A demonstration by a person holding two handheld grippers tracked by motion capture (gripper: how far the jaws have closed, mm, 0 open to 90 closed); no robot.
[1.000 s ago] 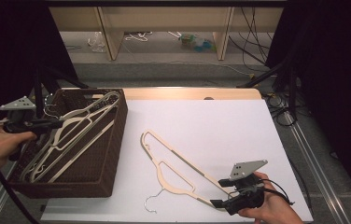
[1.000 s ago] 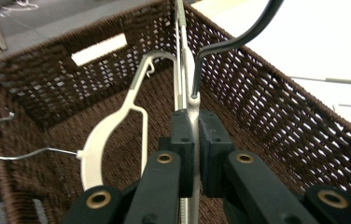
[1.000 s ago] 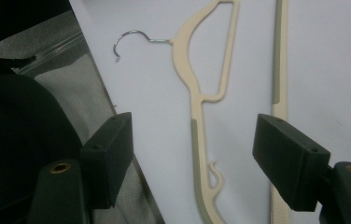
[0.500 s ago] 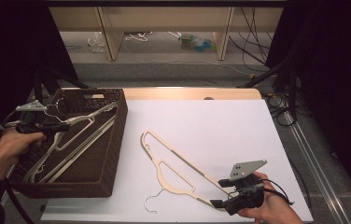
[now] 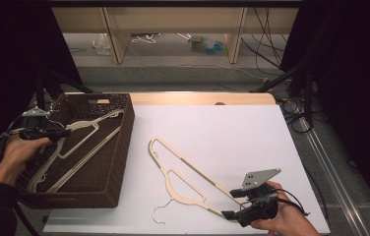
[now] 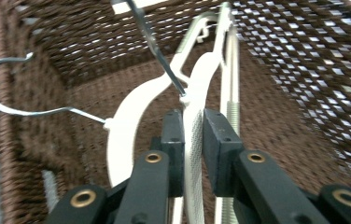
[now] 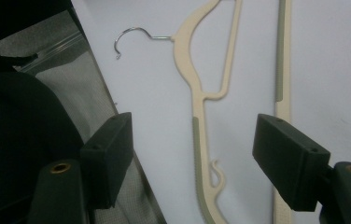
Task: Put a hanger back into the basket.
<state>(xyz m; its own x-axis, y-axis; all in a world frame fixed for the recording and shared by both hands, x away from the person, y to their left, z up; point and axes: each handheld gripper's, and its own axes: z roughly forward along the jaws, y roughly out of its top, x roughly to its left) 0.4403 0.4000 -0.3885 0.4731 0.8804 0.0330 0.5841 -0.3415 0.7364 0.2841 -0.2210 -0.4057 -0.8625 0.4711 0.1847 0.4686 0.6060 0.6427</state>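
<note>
A brown wicker basket stands on the left of the white table and holds cream plastic hangers. My left gripper reaches into it from the left, shut on the edge of one cream hanger. Its jaws have just been opening slightly, and the hanger still fills the gap between the pads. A second hanger with a wire hook lies beside it. On the table lies another cream hanger. My right gripper stands open over that hanger's end, its pads clear of it.
The table hanger's metal hook points toward the front edge. Bare white tabletop stretches behind and to the right. Beyond the table are wooden shelf units, floor cables and dark stands on both sides.
My left hand has sunk and moved inward over the basket, lowering the held hanger among the others. The right hand and the table hanger have stayed put.
</note>
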